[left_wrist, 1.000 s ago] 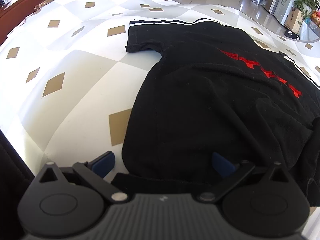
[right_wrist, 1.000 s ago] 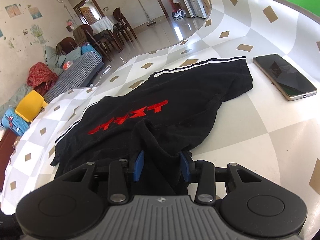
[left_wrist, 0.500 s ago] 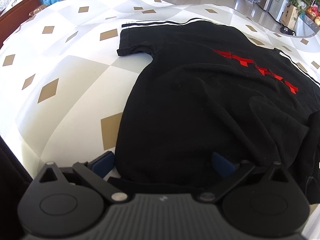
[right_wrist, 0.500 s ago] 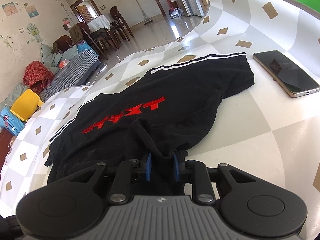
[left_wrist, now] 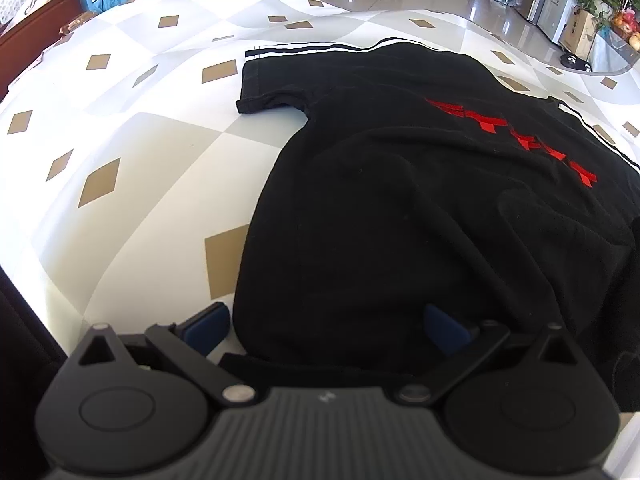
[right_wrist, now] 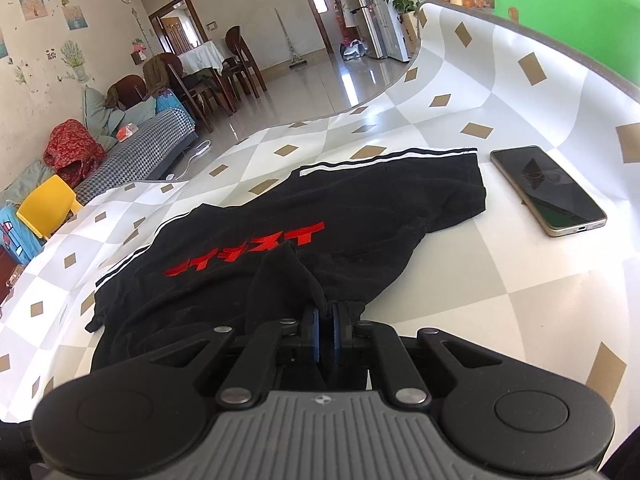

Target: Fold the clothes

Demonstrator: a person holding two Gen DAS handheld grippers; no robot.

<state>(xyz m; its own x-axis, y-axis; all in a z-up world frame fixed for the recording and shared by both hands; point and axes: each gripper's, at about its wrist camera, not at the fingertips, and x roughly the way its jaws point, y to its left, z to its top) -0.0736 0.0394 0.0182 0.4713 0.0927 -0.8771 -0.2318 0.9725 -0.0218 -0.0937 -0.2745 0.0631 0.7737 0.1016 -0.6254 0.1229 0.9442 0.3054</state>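
Black T-shirt (left_wrist: 392,216) spread flat on the checkered table (left_wrist: 120,152), red lettering (right_wrist: 248,256) facing up. Right gripper (right_wrist: 325,330) pinched tight on a bunched-up ridge of the near hem. Left gripper (left_wrist: 326,326) gaping wide, straddling the near left corner of the hem, gripping nothing. Phone (right_wrist: 548,190) lying far right, just beside the sleeve.

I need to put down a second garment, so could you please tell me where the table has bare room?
Bare cloth-covered table lies left of the black T-shirt, below its left sleeve. Another free patch sits on the right, in front of the phone. The middle is crowded: the shirt fills it, the right tongs pinch its hem, and the left tongs straddle its edge.
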